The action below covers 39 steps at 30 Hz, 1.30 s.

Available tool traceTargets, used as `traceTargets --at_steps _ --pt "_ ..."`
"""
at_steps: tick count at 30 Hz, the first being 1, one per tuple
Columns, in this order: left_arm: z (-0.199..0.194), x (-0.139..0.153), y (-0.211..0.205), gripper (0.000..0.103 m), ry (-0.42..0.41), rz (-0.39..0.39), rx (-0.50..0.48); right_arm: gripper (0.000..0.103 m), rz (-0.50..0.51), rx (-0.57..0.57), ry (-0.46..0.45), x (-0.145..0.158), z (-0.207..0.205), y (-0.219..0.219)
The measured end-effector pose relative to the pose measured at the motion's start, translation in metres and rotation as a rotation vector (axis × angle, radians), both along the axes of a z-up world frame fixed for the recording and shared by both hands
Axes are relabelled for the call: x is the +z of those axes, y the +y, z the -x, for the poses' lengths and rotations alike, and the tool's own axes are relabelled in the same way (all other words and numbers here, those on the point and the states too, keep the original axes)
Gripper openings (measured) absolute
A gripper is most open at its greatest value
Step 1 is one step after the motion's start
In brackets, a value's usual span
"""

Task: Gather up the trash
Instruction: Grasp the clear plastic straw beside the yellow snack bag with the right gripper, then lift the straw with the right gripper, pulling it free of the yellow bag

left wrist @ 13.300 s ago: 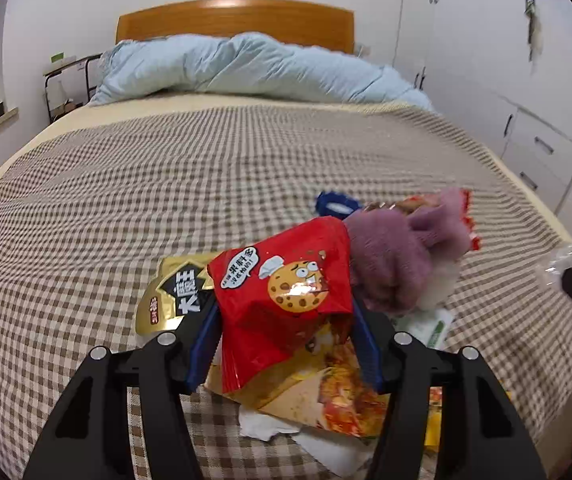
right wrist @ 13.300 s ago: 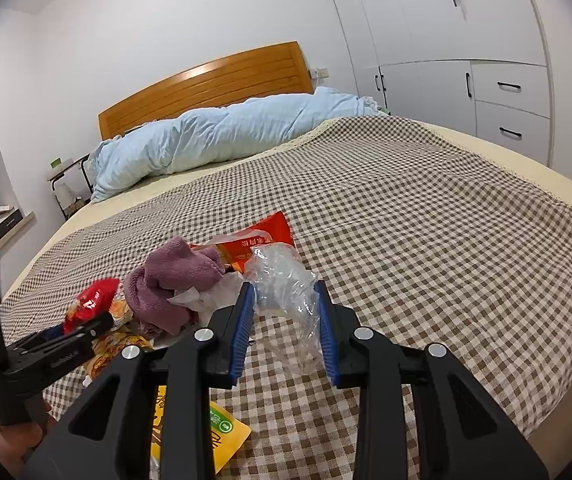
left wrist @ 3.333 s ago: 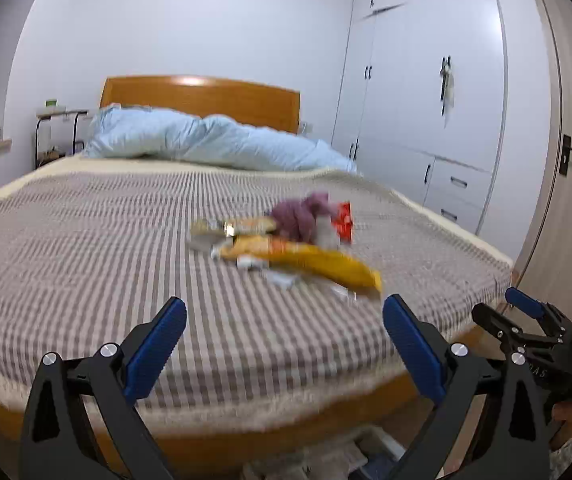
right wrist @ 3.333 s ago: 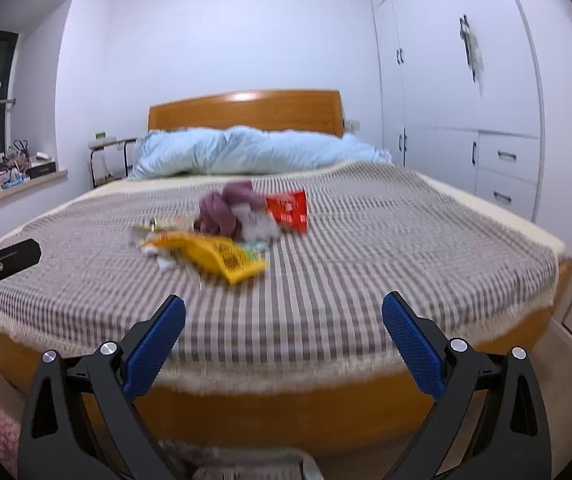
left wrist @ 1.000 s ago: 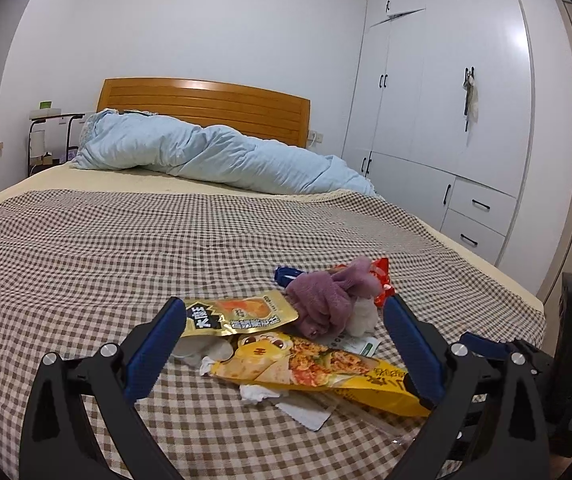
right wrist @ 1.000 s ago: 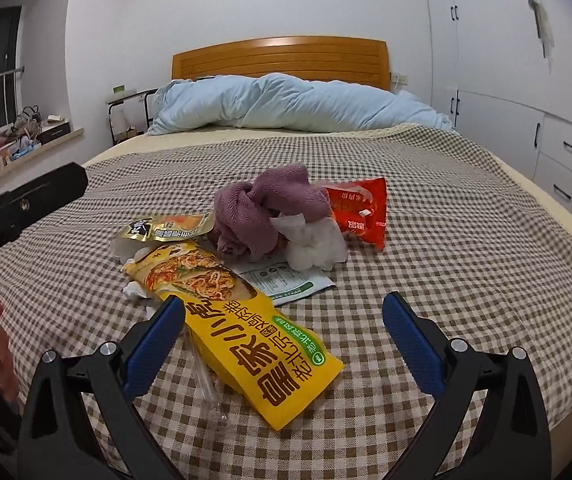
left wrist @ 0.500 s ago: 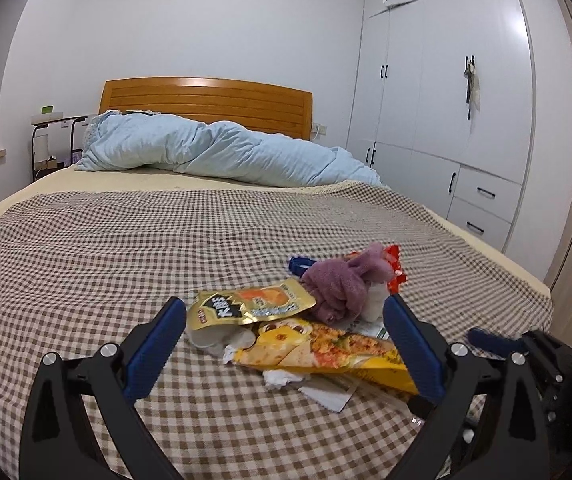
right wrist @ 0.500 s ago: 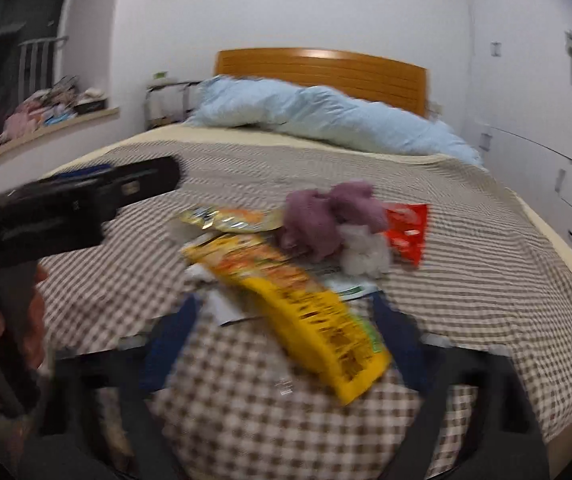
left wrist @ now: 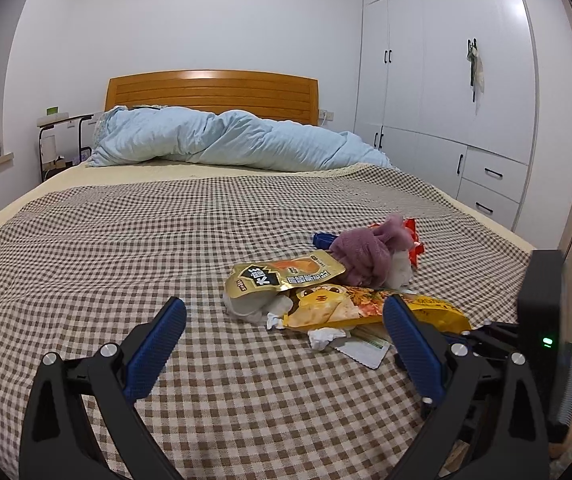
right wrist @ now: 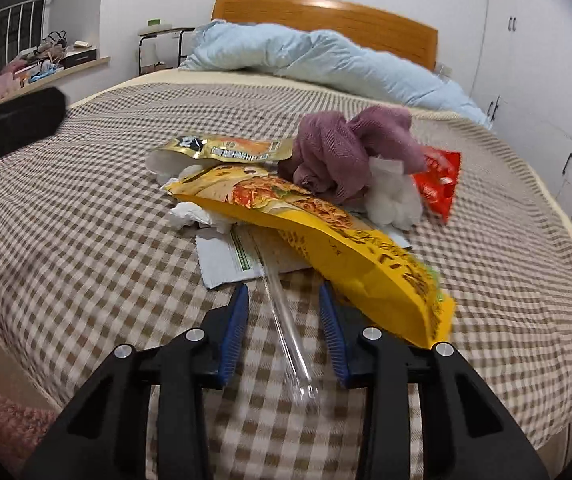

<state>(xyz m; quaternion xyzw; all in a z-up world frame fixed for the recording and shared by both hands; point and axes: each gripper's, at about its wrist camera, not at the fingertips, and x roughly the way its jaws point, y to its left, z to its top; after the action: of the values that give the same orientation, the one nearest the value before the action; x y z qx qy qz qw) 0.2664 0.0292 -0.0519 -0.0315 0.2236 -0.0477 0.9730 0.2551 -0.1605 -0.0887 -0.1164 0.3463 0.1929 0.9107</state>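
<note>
On the bed (left wrist: 134, 240) the trash lies in one heap: a long snack bag (right wrist: 326, 236) in front, a flat pouch (right wrist: 230, 147) behind it, a bunched cloth (right wrist: 346, 148) to their right, and what may be a straw (right wrist: 286, 320) nearest.

Snack wrappers (right wrist: 310, 236), tissues (right wrist: 394, 196) heaped on bed (right wrist: 86, 220).

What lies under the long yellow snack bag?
Under the yellow snack bag: a white packet, crumpled tissue and a clear plastic sleeve. Anything deeper is hidden.

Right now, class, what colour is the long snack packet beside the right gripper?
Yellow, with a food photo; the long snack packet shows best in the right wrist view.
</note>
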Motion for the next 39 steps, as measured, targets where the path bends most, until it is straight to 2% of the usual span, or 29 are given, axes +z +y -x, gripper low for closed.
traceTargets --at_steps 2,3,4,5,6,13,22,26,29,39 --pt "0.000 0.000 0.000 0.096 0.001 0.007 -0.006 0.036 -0.015 0.003 0.031 -0.005 -0.007 0.000" --pt "0.000 0.000 0.000 0.096 0.002 0.010 -0.010 0.031 -0.039 0.001 0.041 -0.005 -0.010 -0.002" --pt "-0.001 0.000 -0.002 0.096 0.004 0.010 -0.013 0.015 -0.053 0.001 0.048 -0.005 -0.011 -0.003" --pt "-0.001 0.000 -0.003 0.096 0.006 0.008 -0.017 0.008 -0.077 0.010 0.052 -0.003 -0.012 -0.006" --pt "-0.002 -0.001 -0.005 0.096 0.010 0.004 -0.020 0.005 -0.076 0.000 0.045 0.000 -0.011 -0.007" --pt "-0.006 -0.009 -0.015 0.096 0.031 -0.019 -0.036 0.005 -0.068 -0.010 -0.024 0.013 0.003 -0.016" --pt "-0.009 -0.016 -0.026 0.096 0.046 -0.038 -0.053 0.005 -0.194 -0.056 -0.156 0.047 0.014 -0.046" --pt "-0.011 -0.018 -0.033 0.096 0.051 -0.044 -0.064 0.005 -0.249 -0.092 -0.152 0.051 0.010 -0.061" --pt "-0.012 -0.020 -0.037 0.096 0.053 -0.045 -0.073 0.005 -0.363 -0.121 -0.104 0.052 0.002 -0.080" --pt "-0.024 -0.022 -0.047 0.096 0.068 -0.048 -0.081 0.005 -0.400 -0.164 -0.170 0.067 0.011 -0.098"
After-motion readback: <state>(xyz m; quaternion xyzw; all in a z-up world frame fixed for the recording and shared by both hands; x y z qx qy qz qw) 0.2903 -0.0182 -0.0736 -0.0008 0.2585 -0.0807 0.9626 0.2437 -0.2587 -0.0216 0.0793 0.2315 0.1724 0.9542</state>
